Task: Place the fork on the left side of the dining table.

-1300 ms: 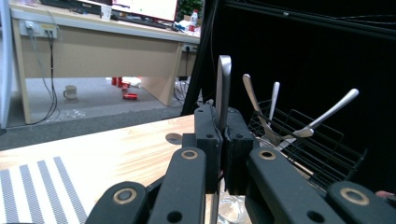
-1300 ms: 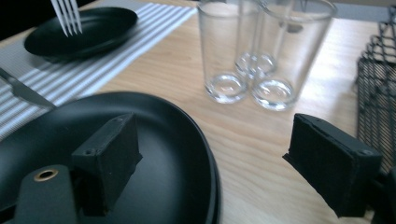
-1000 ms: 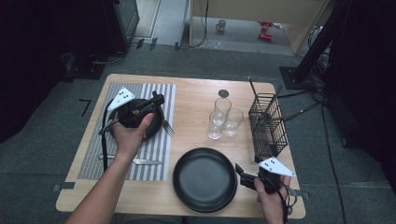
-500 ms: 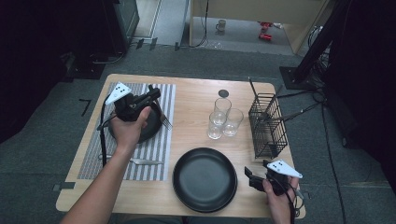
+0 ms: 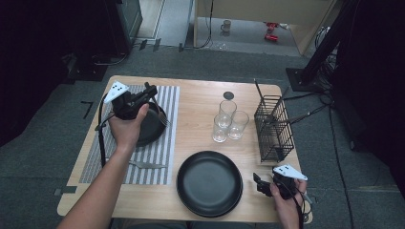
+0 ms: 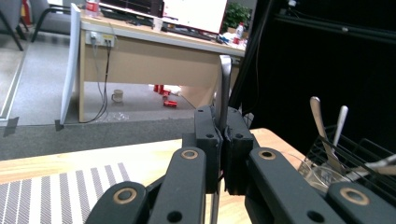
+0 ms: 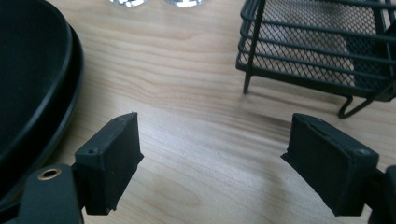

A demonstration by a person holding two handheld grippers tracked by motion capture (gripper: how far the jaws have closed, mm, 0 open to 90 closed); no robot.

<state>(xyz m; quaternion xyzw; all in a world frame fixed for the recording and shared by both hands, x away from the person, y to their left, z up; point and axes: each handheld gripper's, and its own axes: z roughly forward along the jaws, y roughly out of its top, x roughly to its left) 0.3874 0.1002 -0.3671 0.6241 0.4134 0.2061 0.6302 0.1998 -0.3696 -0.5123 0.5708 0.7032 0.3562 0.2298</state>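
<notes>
Two tongs are at work over a wooden worktop [image 5: 196, 114]; the left tongs [image 5: 149, 91] are raised above a small black bowl [image 5: 152, 128] on the striped placemat [image 5: 162, 148], their jaws pressed together on the handle of a fork [image 6: 225, 88], which stands upright between the pads in the left gripper view; in the high view the fork's tines show just beside the bowl's right rim. The person's left hand [image 5: 125, 129] grips the tool's body, cable trailing down the forearm; a second piece of cutlery [image 5: 145, 165] lies flat on the placemat, nearer the person. The right tongs [image 5: 258, 183] sit low at the near right corner of the worktop, jaws spread with bare wood between them, pinching nothing; they lie between the large black plate [image 5: 209, 183] and the black wire caddy [image 5: 273, 129], close to both yet touching neither. Three clear glasses [image 5: 228, 121] stand clustered mid-worktop, left of the caddy; a few utensil handles rise out of the caddy [image 6: 355, 158] in the left gripper view; a small dark disc [image 5: 229, 95] rests near the far edge.
</notes>
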